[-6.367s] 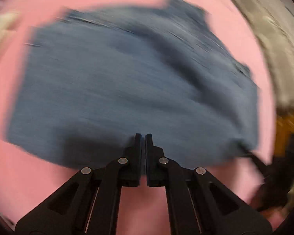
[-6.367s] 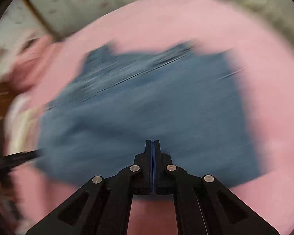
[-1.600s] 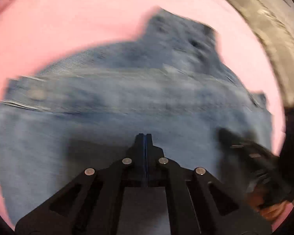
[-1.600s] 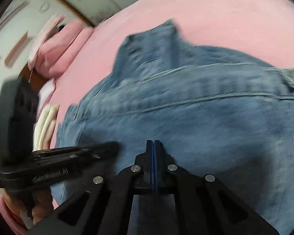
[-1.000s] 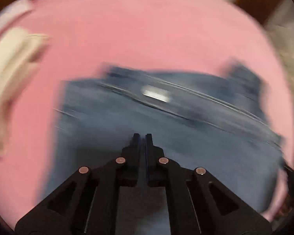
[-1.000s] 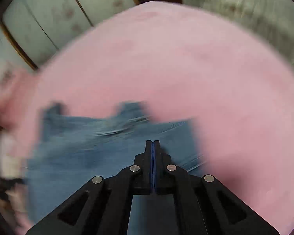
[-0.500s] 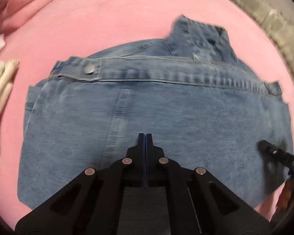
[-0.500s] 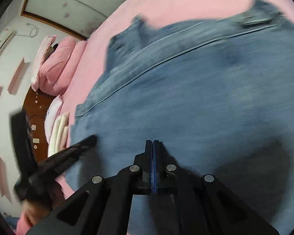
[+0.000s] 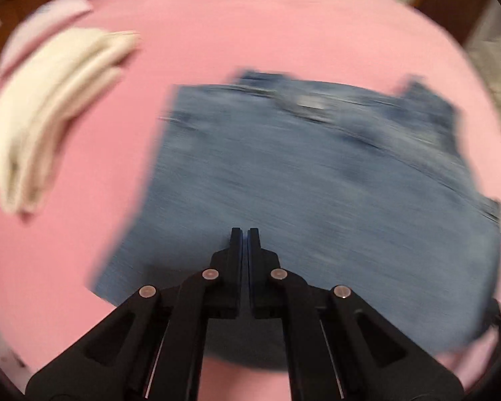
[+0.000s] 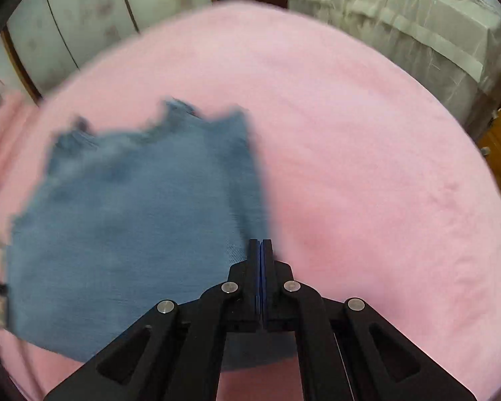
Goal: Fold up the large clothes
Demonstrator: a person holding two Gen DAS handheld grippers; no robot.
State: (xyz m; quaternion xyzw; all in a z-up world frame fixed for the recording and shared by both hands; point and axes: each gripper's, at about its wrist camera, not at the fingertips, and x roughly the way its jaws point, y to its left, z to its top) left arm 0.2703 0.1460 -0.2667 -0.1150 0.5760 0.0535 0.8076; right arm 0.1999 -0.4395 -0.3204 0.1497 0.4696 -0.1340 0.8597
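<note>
Bedding: one pink blanket (image 9: pixel 250 26) fills most of both views and carries everything else. One denim garment (image 9: pixel 317 183), folded into a rough rectangle, lies flat on it; in the left wrist view it sits centre-right with its seamed edge away from the camera, in the right wrist view (image 10: pixel 133 217) it sits to the left. Both views are motion-blurred, so seams and buttons cannot be read. One stack of folded cream cloth (image 9: pixel 43 117) lies on the blanket well apart from the denim, off its left side. One pale pink folded item (image 9: pixel 46 16) sits beyond the stack near the blanket edge.

Two grippers. Left gripper (image 9: pixel 244 234) hangs above the near edge of the denim, pointing across it, fingers nearly together with a thin slit between them and nothing in it. Right gripper (image 10: pixel 260 244) hangs above the denim's near right corner, fingers pressed together, no cloth visible between them.
</note>
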